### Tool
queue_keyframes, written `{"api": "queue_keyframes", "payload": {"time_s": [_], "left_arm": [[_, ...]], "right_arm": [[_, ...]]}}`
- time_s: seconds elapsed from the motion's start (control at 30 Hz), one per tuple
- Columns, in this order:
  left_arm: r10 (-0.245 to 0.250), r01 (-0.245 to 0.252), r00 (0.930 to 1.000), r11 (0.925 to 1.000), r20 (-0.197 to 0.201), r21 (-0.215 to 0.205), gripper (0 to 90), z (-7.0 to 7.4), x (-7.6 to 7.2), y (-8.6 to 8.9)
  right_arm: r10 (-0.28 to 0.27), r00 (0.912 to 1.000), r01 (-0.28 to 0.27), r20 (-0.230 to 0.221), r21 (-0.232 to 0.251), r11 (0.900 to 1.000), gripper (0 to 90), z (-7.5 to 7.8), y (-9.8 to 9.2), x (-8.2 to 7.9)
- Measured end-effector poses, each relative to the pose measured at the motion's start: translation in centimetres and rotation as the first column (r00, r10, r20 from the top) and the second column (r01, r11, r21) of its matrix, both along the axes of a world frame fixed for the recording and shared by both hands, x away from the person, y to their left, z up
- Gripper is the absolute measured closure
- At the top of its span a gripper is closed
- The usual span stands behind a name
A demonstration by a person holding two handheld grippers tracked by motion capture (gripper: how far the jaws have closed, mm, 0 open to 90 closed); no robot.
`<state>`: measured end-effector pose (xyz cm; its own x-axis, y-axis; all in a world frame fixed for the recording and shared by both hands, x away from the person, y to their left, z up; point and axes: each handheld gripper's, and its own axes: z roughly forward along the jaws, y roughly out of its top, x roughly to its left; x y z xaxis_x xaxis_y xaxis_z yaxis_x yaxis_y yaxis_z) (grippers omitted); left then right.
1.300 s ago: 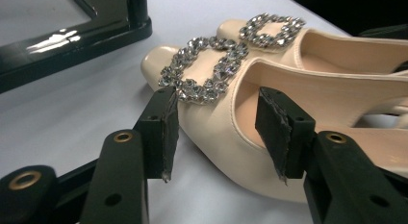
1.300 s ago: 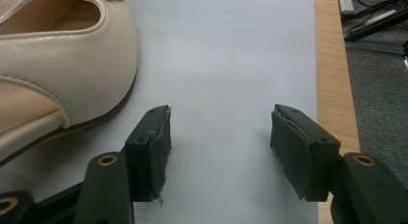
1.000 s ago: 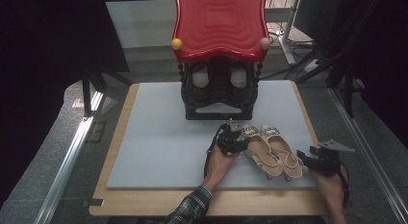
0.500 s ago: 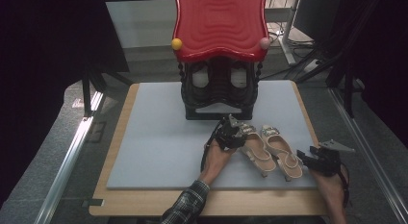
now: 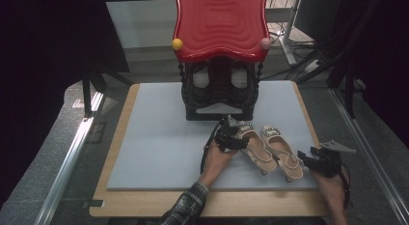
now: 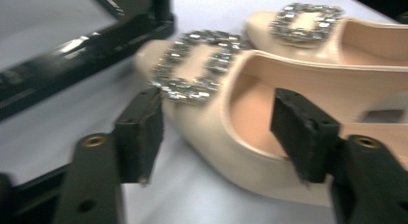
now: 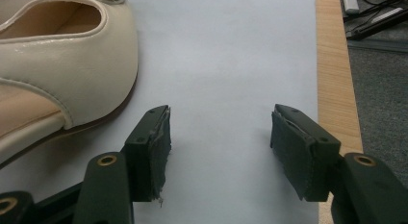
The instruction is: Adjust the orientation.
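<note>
Two cream leather slingback shoes with sparkly square rhinestone buckles lie side by side on the pale blue-grey mat, toes pointing toward the far side of the table. The left shoe [image 5: 256,147] is the one in play; the right shoe [image 5: 283,150] lies just beside it, and in the left gripper view they look like they're touching along the sides (hard to be sure).

The left gripper [image 5: 233,135] is at the toe end of that left shoe [image 6: 250,123]. Its jaws have just been opening, and they straddle the front of the shoe: one pad stands outside by the rhinestone buckle [image 6: 201,65], the other hangs over the insole inside the opening. There's a visible gap on the inner side, so it reads as let go, not pinched. The outer pad is very close to the shoe's side, and I can't tell if it still brushes it.

The right gripper [image 5: 308,160] hangs near the heel of the right shoe, toward the near right corner of the mat [image 5: 159,138]. From its own camera the right gripper [image 7: 219,152] has its jaws standing well apart with only bare mat between them, and the right shoe [image 7: 72,65] is off to the side, not touching.

Past the toes stands a black plastic shoe rack with a wavy red top [image 5: 219,22], two white shoes [image 5: 200,76] tucked inside. The mat lies on a light wooden tabletop [image 5: 120,133].
</note>
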<state>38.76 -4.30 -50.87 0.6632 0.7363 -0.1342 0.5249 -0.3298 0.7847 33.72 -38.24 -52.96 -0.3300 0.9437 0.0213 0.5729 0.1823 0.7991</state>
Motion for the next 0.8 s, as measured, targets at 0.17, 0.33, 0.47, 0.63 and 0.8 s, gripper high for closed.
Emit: {"api": "queue_keyframes", "payload": {"time_s": [0.17,0.33,0.47,0.63,0.8], "left_arm": [[-0.021,0.022,0.9997,0.9979,0.016,-0.061,41.7,0.7,-1.4,0.5],[-0.070,0.071,0.9972,0.9968,0.027,-0.036,63.0,1.4,-2.9,1.4],[-0.106,0.105,0.9943,0.9929,-0.014,-0.056,72.9,0.5,-4.4,2.4],[-0.198,0.191,0.9784,0.9768,-0.061,-0.096,79.1,-1.1,-6.7,1.9],[-0.285,0.282,0.9574,0.9569,-0.046,-0.070,56.4,-1.6,-8.6,-0.8]], "right_arm": [[0.001,1.0000,-0.001,-0.001,0.003,1.000,39.4,0.0,0.0,0.0],[0.001,1.0000,-0.001,-0.001,0.004,1.000,39.4,0.0,-0.1,0.0],[0.001,1.0000,-0.001,-0.001,0.003,1.000,39.3,0.0,0.0,0.0],[0.000,1.0000,0.000,0.002,0.000,1.000,39.4,0.0,0.0,0.0],[-0.002,1.0000,0.002,0.002,-0.001,1.000,39.3,0.0,0.0,0.0]]}}
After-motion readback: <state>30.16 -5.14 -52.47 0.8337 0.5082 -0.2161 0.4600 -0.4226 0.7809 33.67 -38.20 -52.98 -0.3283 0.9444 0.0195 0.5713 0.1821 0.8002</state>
